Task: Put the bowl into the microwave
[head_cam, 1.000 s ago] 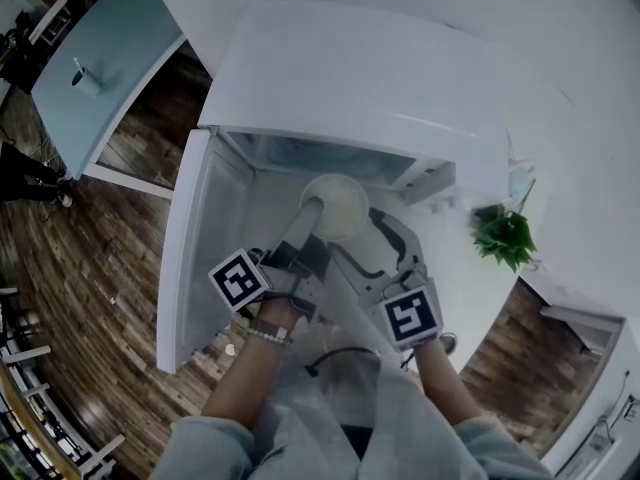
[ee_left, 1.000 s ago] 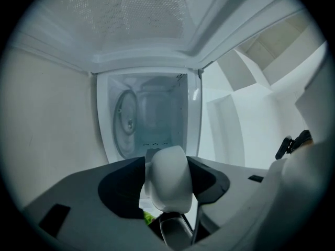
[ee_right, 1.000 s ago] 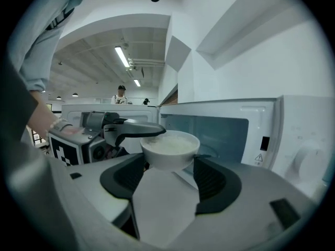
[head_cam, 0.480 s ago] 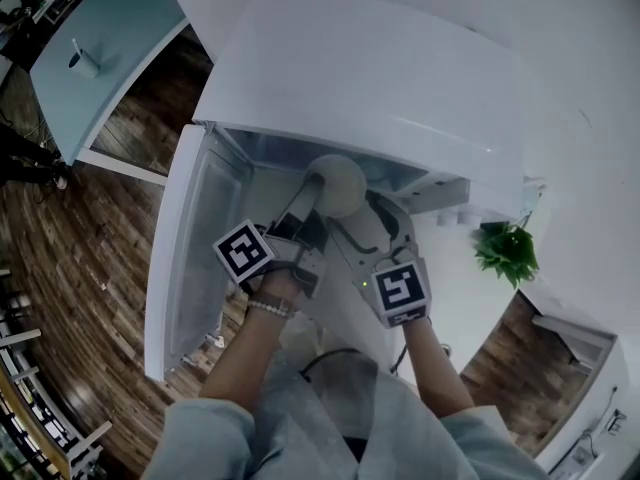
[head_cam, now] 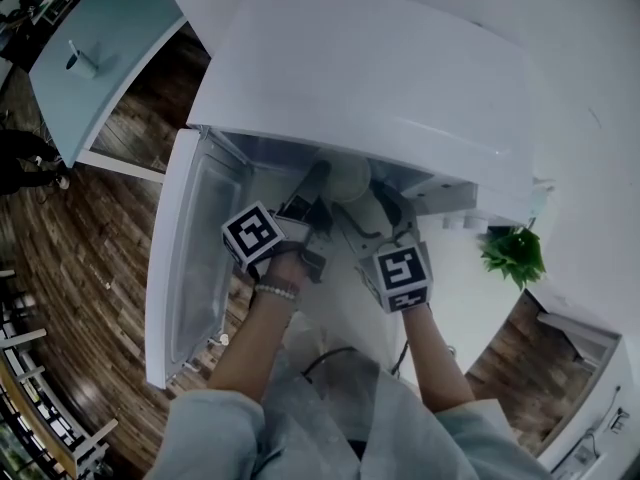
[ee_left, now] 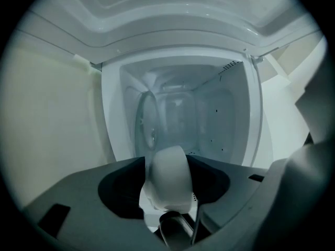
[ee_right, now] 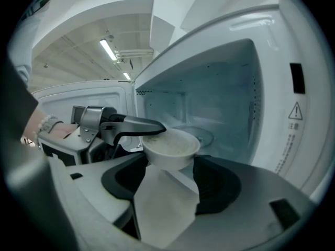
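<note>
A white bowl (head_cam: 347,178) with pale contents (ee_right: 170,146) hangs at the mouth of the open white microwave (head_cam: 350,78), partly hidden under its top edge in the head view. My left gripper (head_cam: 315,206) is shut on the bowl's near left rim; its dark upper finger (ee_right: 141,124) lies over the rim. In the left gripper view the bowl (ee_left: 167,177) stands edge-on between the jaws. My right gripper (head_cam: 378,210) sits at the bowl's right side. Its jaws (ee_right: 170,184) are closing with the bowl between them, and the pads do not visibly press on it.
The microwave door (head_cam: 190,248) swings out to the left. Inside, the glass turntable (ee_right: 201,135) and the cavity walls (ee_right: 230,98) show beyond the bowl. A green plant (head_cam: 512,253) stands on the counter to the right. A light table (head_cam: 110,38) carrying a cup (head_cam: 85,61) is far left.
Both grippers and the bowl have moved forward toward the microwave opening. The bowl now sits partly under the microwave's top edge.
</note>
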Tool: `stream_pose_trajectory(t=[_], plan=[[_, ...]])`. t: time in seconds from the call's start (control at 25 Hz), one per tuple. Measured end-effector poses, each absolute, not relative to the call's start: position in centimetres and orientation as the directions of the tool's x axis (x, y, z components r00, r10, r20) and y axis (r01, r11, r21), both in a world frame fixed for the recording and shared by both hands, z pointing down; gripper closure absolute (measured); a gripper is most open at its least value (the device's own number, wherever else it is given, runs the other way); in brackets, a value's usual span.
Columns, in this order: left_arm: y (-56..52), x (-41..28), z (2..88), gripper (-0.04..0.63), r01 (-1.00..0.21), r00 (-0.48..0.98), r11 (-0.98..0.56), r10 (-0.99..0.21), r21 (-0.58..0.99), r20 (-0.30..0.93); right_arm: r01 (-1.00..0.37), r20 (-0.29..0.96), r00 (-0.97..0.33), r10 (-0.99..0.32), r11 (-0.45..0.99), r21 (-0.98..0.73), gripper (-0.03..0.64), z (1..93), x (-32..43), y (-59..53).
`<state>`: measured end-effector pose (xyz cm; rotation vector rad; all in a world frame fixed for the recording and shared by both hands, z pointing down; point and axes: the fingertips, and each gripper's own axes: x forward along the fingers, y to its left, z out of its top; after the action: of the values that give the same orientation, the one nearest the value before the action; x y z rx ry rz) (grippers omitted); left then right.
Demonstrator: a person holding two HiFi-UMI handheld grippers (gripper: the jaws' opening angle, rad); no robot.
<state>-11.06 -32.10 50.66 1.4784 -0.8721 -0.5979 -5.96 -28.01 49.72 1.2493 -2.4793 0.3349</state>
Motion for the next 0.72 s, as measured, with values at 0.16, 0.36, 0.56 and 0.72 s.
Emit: stream_pose_trajectory(t=[0.16,0.36,0.56,0.72], plan=[[-32.4,-10.9,50.7,0.37,-0.155,0.589,0.04,-0.799,0.987,0.125,-0.815,0.395,-0.548,-0.738,0.577,-0.053,0.336,49.7,-6.2,-28.4],[-32.3,-10.9,50.8,0.37,-0.19,0.608,0.035,-0.781,0.981,0.145,-0.82,0.411,-0.534,-0.739,0.571,-0.039,0.338,49.8,-6.1,-28.3],[-33.1,-10.6,50.2,0.37,-0.176,0.619,0.008,-0.776,0.984,0.117,-0.829,0.407,-0.52,-0.751,0.559,-0.027,0.341,49.4,-6.0,-28.9],[-33.6,-10.6,50.2,0.368,-0.195,0.633,0.01,-0.762,0.981,0.134,-0.83,0.408,-0.519,-0.751,0.557,-0.03,0.341,49.4,-6.0,-29.4]])
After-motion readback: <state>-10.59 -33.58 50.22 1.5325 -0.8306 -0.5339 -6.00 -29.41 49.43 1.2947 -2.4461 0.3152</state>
